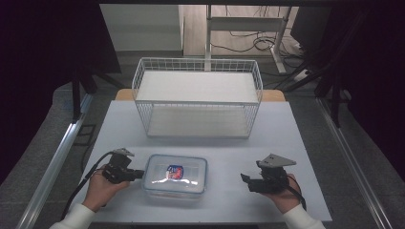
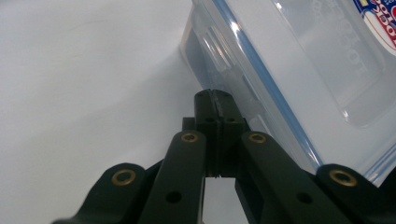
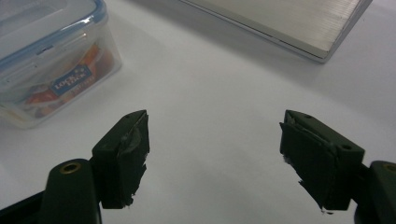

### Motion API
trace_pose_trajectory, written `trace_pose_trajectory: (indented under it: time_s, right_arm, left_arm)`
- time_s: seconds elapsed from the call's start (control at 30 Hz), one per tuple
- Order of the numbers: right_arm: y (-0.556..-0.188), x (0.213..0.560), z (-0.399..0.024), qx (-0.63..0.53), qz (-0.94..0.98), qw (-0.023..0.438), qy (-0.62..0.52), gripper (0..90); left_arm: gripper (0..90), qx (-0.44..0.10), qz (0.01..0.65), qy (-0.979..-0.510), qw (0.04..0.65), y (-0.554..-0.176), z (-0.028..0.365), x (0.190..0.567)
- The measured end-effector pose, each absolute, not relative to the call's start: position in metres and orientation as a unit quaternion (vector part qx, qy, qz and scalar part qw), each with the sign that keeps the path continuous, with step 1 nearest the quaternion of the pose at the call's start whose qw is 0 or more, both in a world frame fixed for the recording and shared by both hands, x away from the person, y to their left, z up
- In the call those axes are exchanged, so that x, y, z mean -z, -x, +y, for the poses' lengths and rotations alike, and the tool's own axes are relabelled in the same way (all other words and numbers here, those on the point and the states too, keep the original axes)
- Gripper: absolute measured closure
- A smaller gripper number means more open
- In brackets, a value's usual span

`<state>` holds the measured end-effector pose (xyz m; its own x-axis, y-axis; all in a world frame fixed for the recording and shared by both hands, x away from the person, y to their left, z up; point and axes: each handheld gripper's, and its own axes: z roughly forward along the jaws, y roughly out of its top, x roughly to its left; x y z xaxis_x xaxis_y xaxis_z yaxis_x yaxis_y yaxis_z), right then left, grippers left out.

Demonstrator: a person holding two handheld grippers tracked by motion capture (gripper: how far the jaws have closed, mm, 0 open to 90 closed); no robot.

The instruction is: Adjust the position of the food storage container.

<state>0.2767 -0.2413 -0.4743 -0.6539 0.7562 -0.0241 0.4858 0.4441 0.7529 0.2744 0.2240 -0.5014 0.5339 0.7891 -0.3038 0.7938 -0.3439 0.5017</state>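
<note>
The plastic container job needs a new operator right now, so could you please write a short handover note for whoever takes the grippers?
Left gripper: jaws shut, nothing between them, tips at the left end of the clear lidded plastic container; whether they touch it I cannot tell.
Right gripper: jaws open and empty, resting apart from the container on its right.
Container: on the white table, near the front edge, blue-sealed lid on.
Wire basket rack: at the back, both levels bare.
Done: nothing gripped yet.
Left: probably get hold of the container and move it, perhaps to the rack.
</note>
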Motion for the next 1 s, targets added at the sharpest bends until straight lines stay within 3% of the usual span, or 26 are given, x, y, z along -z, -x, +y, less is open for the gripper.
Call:
trace_pose_trajectory:
  time_s: [0.6,1.0]
  right_arm:
    - [-0.277,0.473,-0.244,-0.372,0.828,0.19,-0.374,23.9]
    - [-0.277,0.473,-0.244,-0.372,0.825,0.196,-0.378,23.8]
  left_arm:
    - [90.0,0.041,0.461,-0.82,0.337,-0.279,0.19,0.504]
    - [89.7,0.027,0.449,-0.822,0.349,-0.279,0.186,0.502]
